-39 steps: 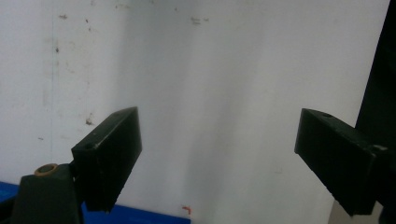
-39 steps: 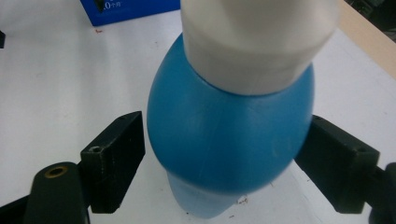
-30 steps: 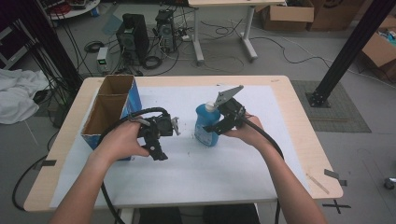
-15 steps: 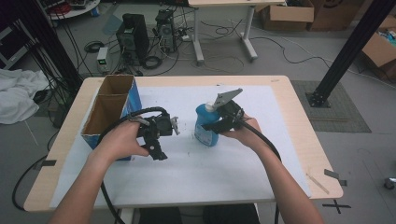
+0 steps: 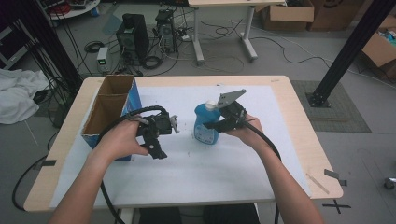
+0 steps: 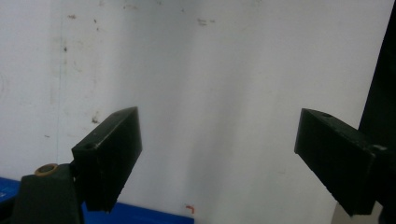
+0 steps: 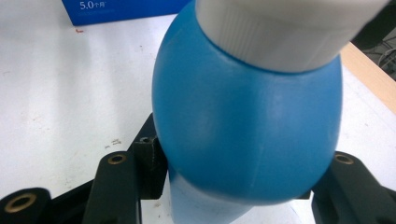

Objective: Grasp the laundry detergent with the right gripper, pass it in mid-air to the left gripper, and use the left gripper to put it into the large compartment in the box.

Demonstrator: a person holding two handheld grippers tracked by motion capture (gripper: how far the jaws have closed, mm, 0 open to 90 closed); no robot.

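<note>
Right-hand tongs first: my right gripper (image 5: 215,125) has just been closing, and its jaws now clamp the blue bottle (image 5: 206,123) low on its body, one pad pressed into each flank, as the right gripper view shows with the bottle (image 7: 243,126) bulging up between the jaws and its white cap (image 7: 289,28) toward twelve o'clock. I grip it below the widest part, I judge, because the narrower waist gives the pads a seat the rounded shoulder would not, and a low hold keeps the bottle steady and upright on the white table cover (image 5: 224,172). On the table the bottle stands near the middle, and my right hand comes at it from about four o'clock. My left gripper (image 5: 163,126) sits at about nine o'clock from the bottle, apart from it, with its jaws spread wide and nothing between them; in the left gripper view I see bare white cover between the two black jaws. I hold it there idle, I think, ready to steady or receive. Farther out at nine to ten o'clock, the open blue cardboard box (image 5: 109,109) stands by the table's edge, a likely place for the bottle to go.
</note>
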